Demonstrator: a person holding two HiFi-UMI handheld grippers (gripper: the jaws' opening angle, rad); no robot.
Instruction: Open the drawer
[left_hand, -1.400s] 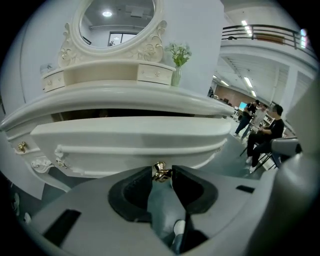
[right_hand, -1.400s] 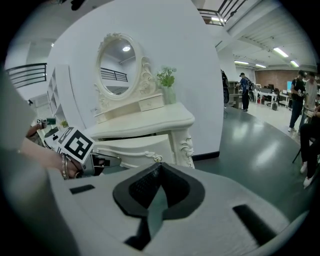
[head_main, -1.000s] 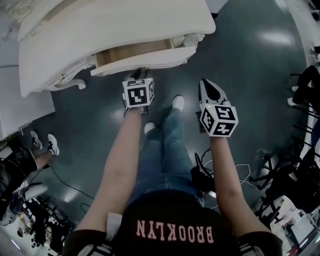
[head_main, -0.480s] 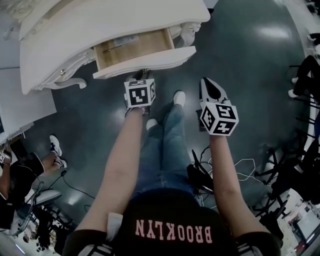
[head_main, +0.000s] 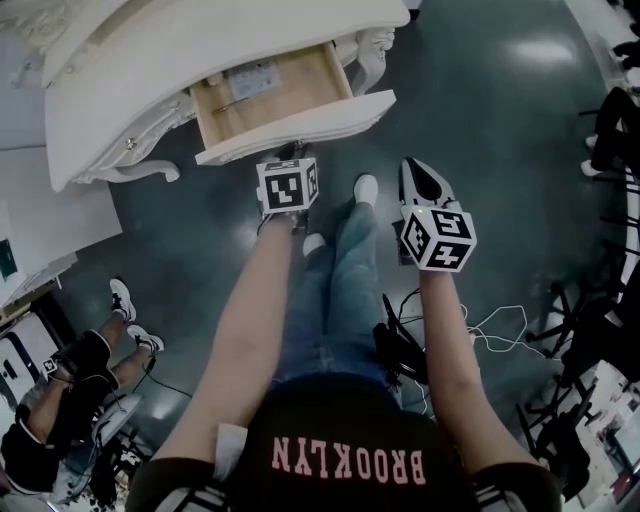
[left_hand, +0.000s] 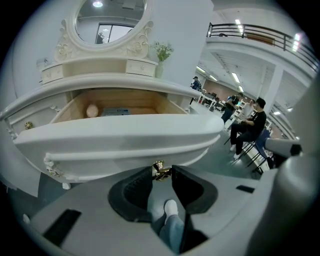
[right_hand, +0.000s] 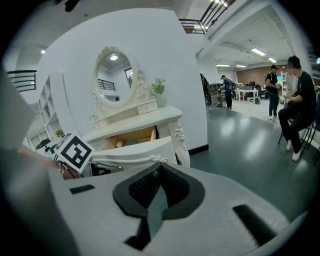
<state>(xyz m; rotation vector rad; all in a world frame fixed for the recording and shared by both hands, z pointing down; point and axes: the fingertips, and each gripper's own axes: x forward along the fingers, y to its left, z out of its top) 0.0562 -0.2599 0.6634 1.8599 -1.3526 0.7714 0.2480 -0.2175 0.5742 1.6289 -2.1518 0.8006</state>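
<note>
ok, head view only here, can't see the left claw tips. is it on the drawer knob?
Observer: Yes. Left gripper view shows the left claw clamped on the small brass knob under the drawer front.
Operator: right claw holding anything?
Observer: No. Right gripper view shows the right claw shut and empty.
Operator: anything my view crops off?
Observer: An oval mirror and a vase of flowers stand on the dressing table.

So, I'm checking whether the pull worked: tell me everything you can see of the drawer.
The drawer stands pulled out of the white dressing table. It has a curved cream front and pale wood inside, holding a flat card and a small round thing. The left gripper is shut on its brass knob.
</note>
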